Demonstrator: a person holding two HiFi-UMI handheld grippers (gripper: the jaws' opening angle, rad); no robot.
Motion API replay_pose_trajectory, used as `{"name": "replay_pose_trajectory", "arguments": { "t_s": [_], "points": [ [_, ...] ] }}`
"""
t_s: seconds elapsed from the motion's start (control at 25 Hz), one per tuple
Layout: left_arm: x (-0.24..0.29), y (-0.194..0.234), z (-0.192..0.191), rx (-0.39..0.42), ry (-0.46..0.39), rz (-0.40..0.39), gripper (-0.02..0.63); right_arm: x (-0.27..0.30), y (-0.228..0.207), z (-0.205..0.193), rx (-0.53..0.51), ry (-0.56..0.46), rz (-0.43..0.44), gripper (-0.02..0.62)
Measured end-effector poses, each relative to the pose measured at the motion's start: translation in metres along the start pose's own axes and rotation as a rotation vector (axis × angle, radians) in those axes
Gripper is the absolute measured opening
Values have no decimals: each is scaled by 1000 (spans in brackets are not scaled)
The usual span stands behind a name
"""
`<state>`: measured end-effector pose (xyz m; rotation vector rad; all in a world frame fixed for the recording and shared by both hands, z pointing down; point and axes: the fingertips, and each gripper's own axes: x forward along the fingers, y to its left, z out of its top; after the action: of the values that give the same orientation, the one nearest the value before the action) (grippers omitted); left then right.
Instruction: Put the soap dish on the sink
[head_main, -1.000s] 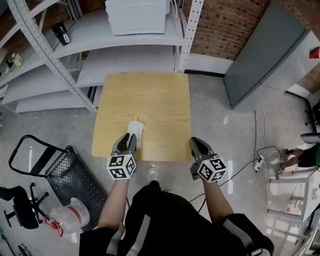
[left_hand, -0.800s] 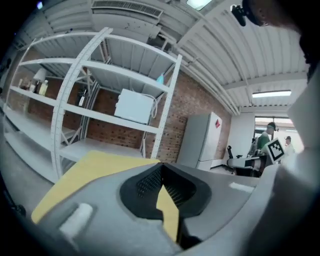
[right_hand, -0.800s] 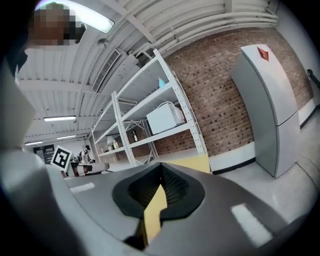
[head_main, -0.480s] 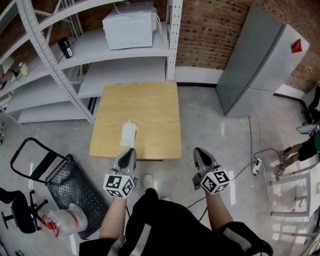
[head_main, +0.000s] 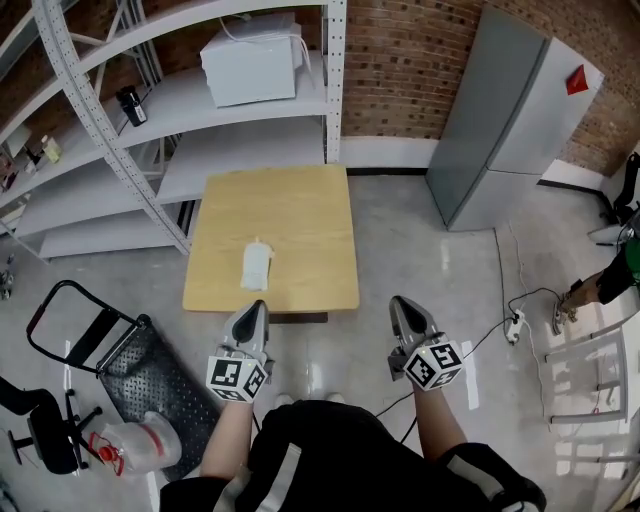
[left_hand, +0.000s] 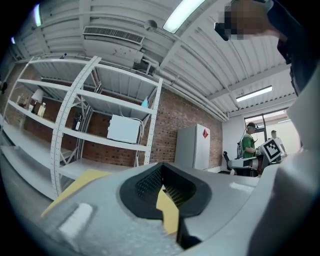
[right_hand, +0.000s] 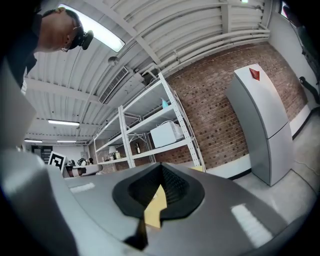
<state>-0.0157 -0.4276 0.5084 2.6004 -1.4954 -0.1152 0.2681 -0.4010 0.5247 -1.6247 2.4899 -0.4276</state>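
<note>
- White object (head_main: 256, 266) on the table (head_main: 300, 210): too small in the head view to tell its form or what it is.
- Shelving (head_main: 110, 160): cut off by the top and left edges. The small items (head_main: 130, 103) on it are too small to name.
- Person (head_main: 628, 268) at the right edge: mostly out of the picture.
- Black chair (head_main: 38, 432), lower left: cut by the edge.
- Left gripper view: the left gripper (left_hand: 162, 172) hides most of the table behind its own body. Only a yellow sliver shows past the closed jaws.
- Right gripper view: the right gripper (right_hand: 161, 171) does the same.
- Distant figures (left_hand: 248, 146): too small to make out.
</note>
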Motion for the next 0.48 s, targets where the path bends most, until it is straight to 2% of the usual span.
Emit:
{"name": "replay_pose_trajectory", "arguments": {
  "t_s": [0.48],
  "points": [
    [-36, 57, 29, -1, -37, 21, 5, 31, 58, -5, -1, -23, 30, 5]
  ]
}}
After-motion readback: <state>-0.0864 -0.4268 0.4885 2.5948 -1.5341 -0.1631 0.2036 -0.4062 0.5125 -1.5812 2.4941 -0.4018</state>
